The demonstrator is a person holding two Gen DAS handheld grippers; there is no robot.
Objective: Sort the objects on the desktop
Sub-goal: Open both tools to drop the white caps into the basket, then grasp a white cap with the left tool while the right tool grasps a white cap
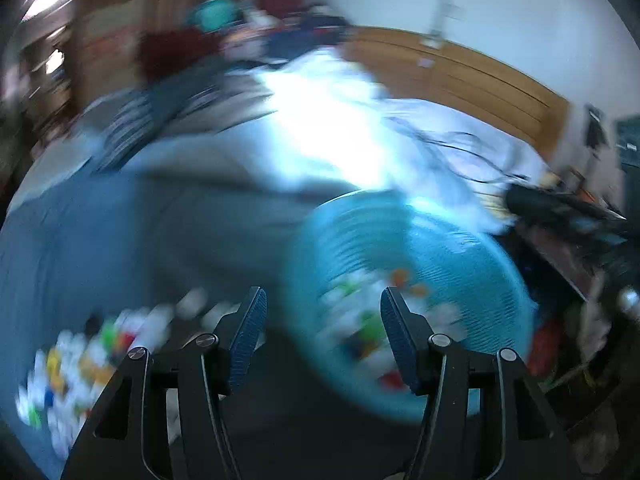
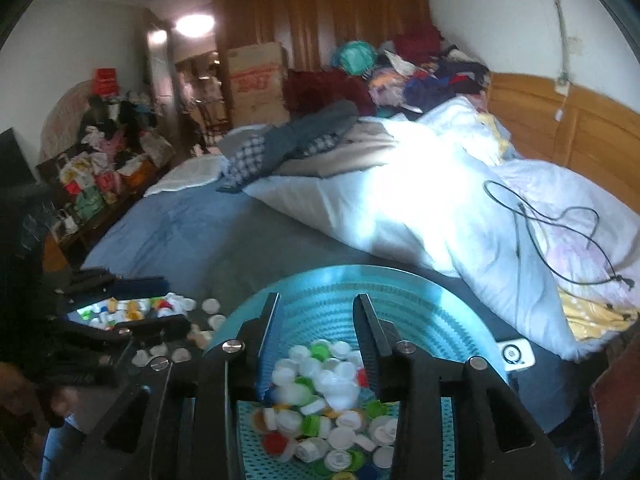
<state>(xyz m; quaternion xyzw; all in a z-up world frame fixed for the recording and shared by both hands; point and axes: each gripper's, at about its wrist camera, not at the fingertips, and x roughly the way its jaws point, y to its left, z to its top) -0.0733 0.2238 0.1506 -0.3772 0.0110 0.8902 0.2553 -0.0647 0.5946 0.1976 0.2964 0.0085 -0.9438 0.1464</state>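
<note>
Ahead of our right tongs (image 2: 318,312) the teal basket's (image 2: 432,292) rim curves across, and beyond it bare grey-blue bedsheet (image 2: 224,240) runs to the white duvet (image 2: 400,200); a small white device (image 2: 516,354) lies just right of the rim. A black cable (image 2: 560,220) loops on the duvet, well to the right. The bottle caps (image 2: 320,400) are mostly white, with green, red, orange and yellow ones; they fill the basket floor directly beneath and between our right fingers, which stand apart and hold nothing. More loose caps (image 2: 160,312) lie on the bed to the left, beside our left tongs (image 1: 323,304). The left view is badly blurred; its fingers stand wide apart and empty, the basket ahead to their right.
</note>
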